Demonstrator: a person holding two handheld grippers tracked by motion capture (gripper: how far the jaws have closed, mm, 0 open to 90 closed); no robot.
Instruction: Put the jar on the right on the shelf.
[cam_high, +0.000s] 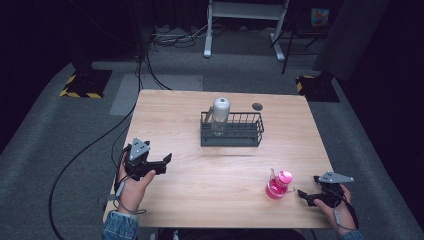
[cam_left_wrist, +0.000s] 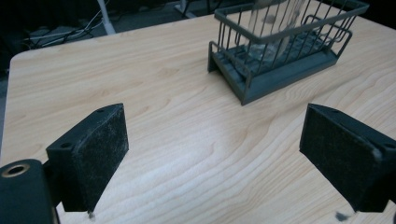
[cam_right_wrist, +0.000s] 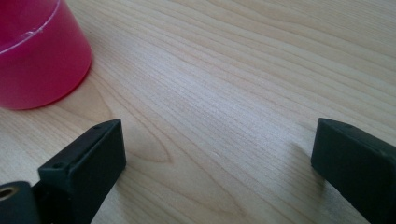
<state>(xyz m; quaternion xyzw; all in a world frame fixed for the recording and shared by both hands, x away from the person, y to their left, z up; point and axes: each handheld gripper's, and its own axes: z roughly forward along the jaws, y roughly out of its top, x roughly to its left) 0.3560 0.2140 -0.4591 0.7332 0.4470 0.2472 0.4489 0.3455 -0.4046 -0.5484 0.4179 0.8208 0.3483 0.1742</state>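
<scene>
We see the pink bottle standing upright near the right front of the desk. Just to its right our right tool rests low with jaws spread, nothing between them. Our left tool, near the left edge, is likewise open and empty. Farther back, mid-desk, a clear bottle stands in a wire basket.

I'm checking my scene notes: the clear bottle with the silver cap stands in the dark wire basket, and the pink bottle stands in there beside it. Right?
Not quite. The clear bottle with the silver cap does stand in the dark wire basket, but the pink bottle stands outside it on the wooden table, near the right gripper. The high view shows this.
</scene>
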